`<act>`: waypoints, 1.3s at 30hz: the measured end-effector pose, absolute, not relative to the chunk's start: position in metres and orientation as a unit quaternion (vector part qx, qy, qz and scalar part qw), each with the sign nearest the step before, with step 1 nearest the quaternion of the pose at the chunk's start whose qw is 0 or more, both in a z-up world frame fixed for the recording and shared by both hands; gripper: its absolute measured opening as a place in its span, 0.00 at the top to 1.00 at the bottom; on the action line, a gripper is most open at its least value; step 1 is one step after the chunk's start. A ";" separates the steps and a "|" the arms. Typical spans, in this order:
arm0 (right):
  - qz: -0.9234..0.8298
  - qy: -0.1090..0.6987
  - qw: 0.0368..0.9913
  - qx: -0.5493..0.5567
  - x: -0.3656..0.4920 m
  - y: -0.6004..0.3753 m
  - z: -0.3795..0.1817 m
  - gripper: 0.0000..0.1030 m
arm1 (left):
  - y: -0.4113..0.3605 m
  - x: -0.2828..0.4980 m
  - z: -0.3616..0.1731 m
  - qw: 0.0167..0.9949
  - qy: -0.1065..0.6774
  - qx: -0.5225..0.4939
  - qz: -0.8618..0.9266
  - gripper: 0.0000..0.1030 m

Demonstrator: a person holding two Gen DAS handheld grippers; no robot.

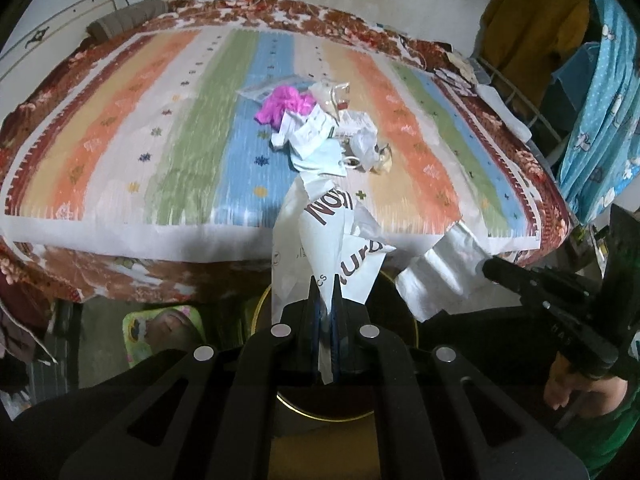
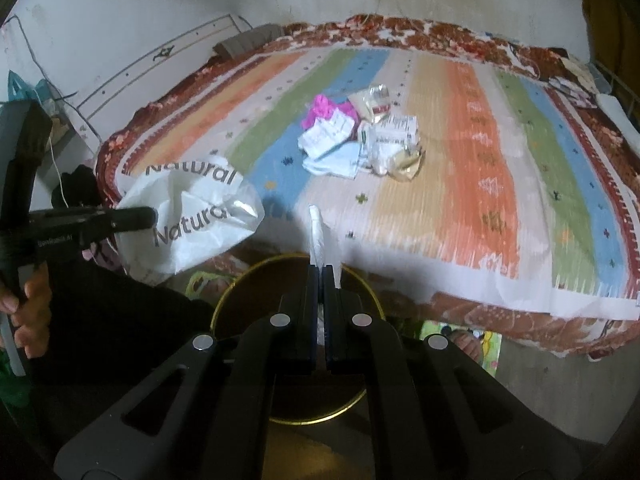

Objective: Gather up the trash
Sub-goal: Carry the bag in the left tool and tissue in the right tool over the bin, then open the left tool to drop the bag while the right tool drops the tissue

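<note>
A white plastic bag (image 1: 320, 236) printed "Natural" is stretched between both grippers, over a round black bin with a gold rim (image 1: 333, 418). My left gripper (image 1: 325, 282) is shut on one edge of the bag. My right gripper (image 1: 490, 269) comes in from the right, pinching the other edge. In the right wrist view the right gripper (image 2: 319, 270) is shut on a thin white strip of the bag (image 2: 315, 228). There the left gripper (image 2: 149, 216) holds the bulk of the bag (image 2: 192, 220) at the left. A trash pile (image 1: 320, 128) (image 2: 360, 140) of papers, wrappers and a pink piece lies mid-bed.
The bed's striped cover (image 1: 120, 120) fills most of both views, its near edge just beyond the bin (image 2: 228, 300). Yellow and blue cloths (image 1: 592, 100) hang on a rack at the right. A colourful mat (image 1: 160, 332) lies on the floor by the bin.
</note>
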State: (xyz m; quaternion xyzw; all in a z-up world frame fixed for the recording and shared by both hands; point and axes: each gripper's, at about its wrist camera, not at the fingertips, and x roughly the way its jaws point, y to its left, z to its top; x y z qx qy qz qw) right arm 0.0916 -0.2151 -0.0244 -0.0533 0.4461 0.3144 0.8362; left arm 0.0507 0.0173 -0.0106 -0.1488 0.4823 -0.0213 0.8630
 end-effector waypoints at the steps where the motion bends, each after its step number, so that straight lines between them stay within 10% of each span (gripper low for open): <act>1: 0.314 0.450 0.834 -0.054 0.092 -0.215 -0.026 0.98 | 0.017 0.051 -0.013 0.861 0.486 -0.147 -0.020 0.97; 30: 0.271 0.604 0.749 -0.028 0.126 -0.192 -0.110 0.97 | -0.001 0.100 -0.100 0.756 0.623 -0.199 -0.015 0.96; 39: 0.258 0.606 0.752 -0.018 0.130 -0.197 -0.111 0.82 | 0.008 0.100 -0.091 0.767 0.602 -0.223 -0.013 0.72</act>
